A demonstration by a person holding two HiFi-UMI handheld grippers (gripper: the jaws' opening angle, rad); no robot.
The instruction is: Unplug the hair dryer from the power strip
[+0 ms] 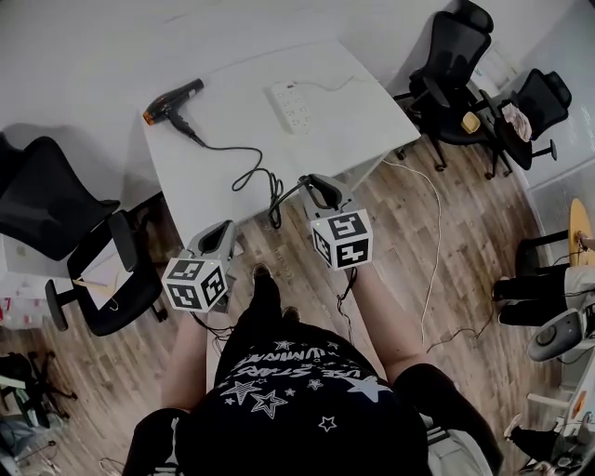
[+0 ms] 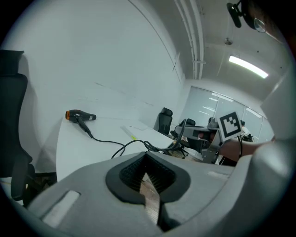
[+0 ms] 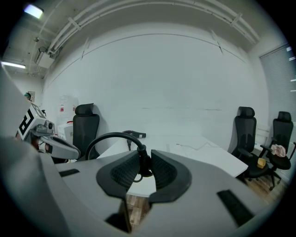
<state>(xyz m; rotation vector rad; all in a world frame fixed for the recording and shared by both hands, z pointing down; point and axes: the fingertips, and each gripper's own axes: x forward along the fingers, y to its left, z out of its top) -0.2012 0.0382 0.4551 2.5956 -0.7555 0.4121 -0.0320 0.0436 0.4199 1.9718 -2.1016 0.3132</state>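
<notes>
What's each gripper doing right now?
Left gripper: fingers closed, empty.
Right gripper: fingers closed on the hair dryer cord.

Soft, even overhead light fills the room: one ceiling strip [image 2: 248, 66] glows up and to the right of my left gripper [image 2: 148, 173], and a lamp [image 3: 34, 10] shines high to the left of my right gripper [image 3: 144, 167]. Ahead of both, the white table [image 1: 232, 112] looks pale and washed out, and the black cord [image 3: 112, 134] in my right jaws is a dark shape without detail. Both gripper views bulge, go black at the corners and blur on the nearest jaw bodies.
</notes>
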